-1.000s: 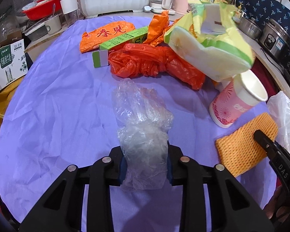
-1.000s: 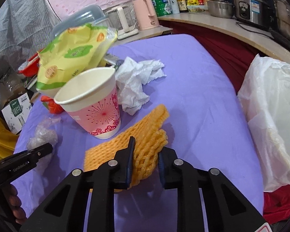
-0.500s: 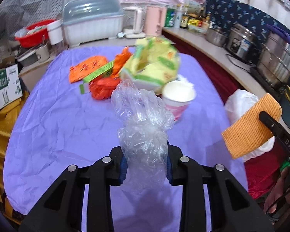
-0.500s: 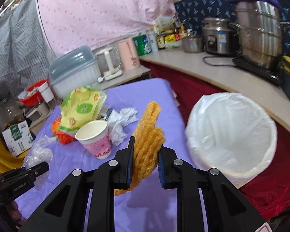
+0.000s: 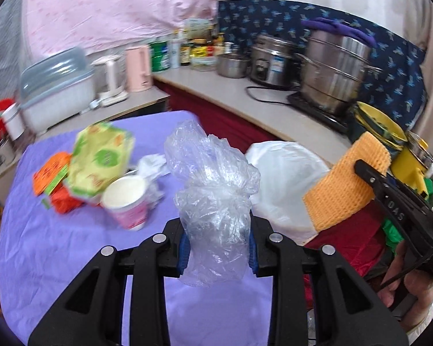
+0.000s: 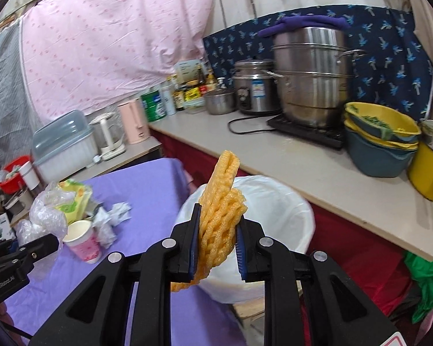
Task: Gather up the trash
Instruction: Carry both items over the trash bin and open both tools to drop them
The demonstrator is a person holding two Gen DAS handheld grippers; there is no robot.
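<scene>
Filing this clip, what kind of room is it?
Most likely a home kitchen: a steel steamer pot and rice cooker on the counter, with an electric kettle nearby.

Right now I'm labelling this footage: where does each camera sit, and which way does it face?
Left wrist: on the left gripper, clamping a clear plastic bag, facing the purple table; a hand shows.
Right wrist: on the right gripper, clamping orange foam netting, facing the lined trash bin.
Shared: bin, paper cup, steel pots, each other's gripper.
</scene>
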